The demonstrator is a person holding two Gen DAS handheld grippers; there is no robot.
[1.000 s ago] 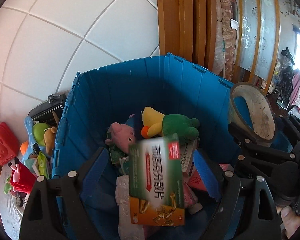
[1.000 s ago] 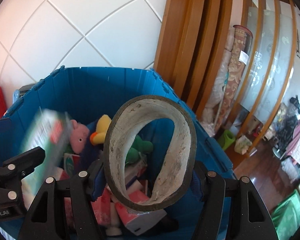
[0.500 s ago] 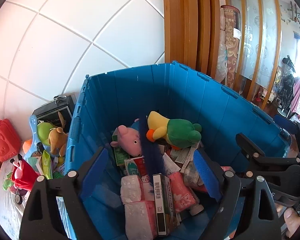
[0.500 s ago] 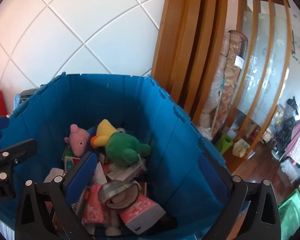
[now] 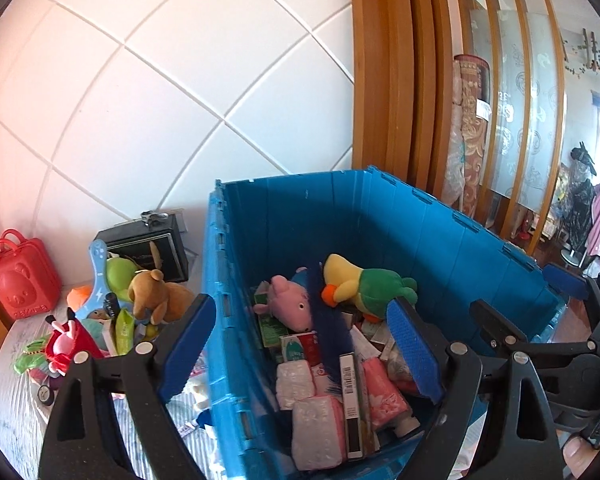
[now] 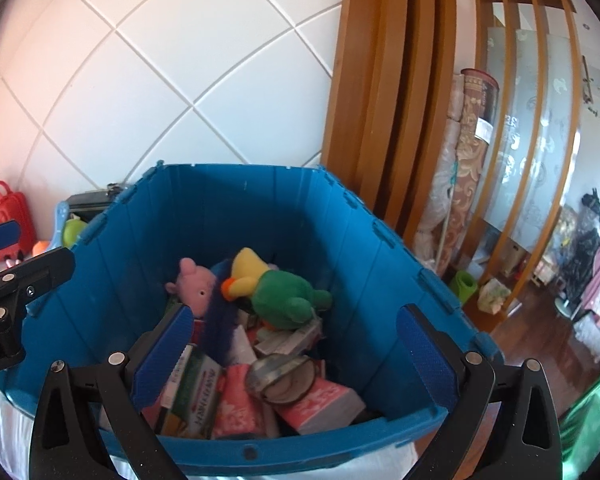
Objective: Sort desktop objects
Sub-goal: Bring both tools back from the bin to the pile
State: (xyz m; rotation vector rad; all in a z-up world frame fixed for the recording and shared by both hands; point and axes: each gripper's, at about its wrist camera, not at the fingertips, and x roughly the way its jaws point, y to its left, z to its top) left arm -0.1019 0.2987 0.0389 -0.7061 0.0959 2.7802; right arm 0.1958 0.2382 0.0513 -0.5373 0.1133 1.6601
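A blue crate (image 5: pixel 400 216) (image 6: pixel 228 216) holds a pink pig plush (image 5: pixel 288 304) (image 6: pixel 192 284), a green and yellow plush (image 5: pixel 364 280) (image 6: pixel 276 292), several boxes and packets, a green medicine box (image 5: pixel 350 404) (image 6: pixel 198 392) on its edge and a tape roll (image 6: pixel 284 376). My left gripper (image 5: pixel 300 352) is open and empty above the crate's left wall. My right gripper (image 6: pixel 296 356) is open and empty above the crate's near side; it also shows at the right of the left wrist view (image 5: pixel 540 344).
Left of the crate, on a light cloth (image 5: pixel 8 396), lie a brown plush (image 5: pixel 156 296), a red toy case (image 5: pixel 20 280), a black box (image 5: pixel 144 240) and small toys. A white tiled wall (image 5: pixel 160 100) is behind. A wooden frame (image 6: pixel 384 100) and a room lie to the right.
My left gripper let the green medicine box drop into the crate and my right gripper let go of the tape roll. Both are open now and have drawn back and up.
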